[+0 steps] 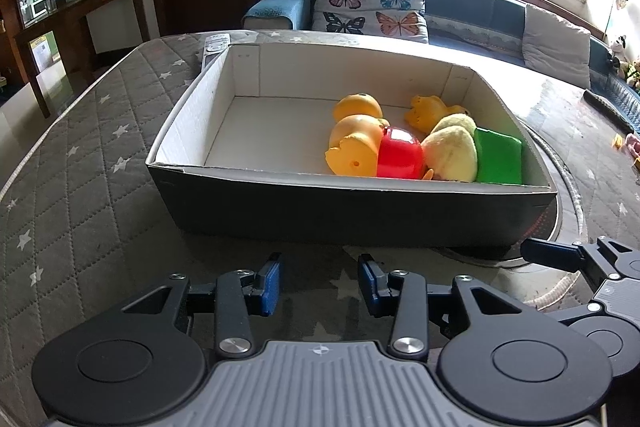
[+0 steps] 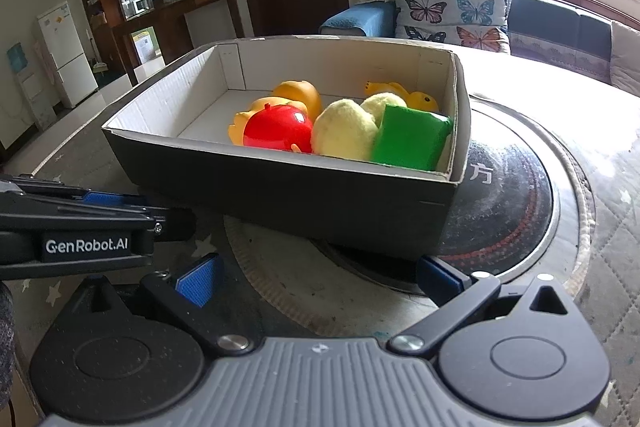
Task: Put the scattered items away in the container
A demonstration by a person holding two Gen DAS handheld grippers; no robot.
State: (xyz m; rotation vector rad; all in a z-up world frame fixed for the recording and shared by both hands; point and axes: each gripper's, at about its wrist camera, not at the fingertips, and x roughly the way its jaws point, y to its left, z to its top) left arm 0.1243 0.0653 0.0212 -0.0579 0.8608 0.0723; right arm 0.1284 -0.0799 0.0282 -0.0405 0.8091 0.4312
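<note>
I see the cardboard box standing on the counter, which carries a grey quilted cover with small stars; the right part of the box rests over a round dark hob plate set in the counter. All the toys lie together in the right half of the box; the left half shows only its white bottom.

At the near wall of the box lies an orange rubber duck, touching a red ball on its right; next comes a pale yellow plush toy, and then a green block that leans in the near right corner. Behind them, toward the far wall, lies a second orange rubber toy.

My left claw hangs over the cover in front of the near wall of the box; its blue pads are spread apart and nothing is between them. My right claw hangs just beside it, in front of the near right part of the box and above the edge of the hob plate; its pads are spread wide and pinch nothing.

At the far left corner of the box a grey remote control lies on the counter; near the right edge lies a dark remote control.
</note>
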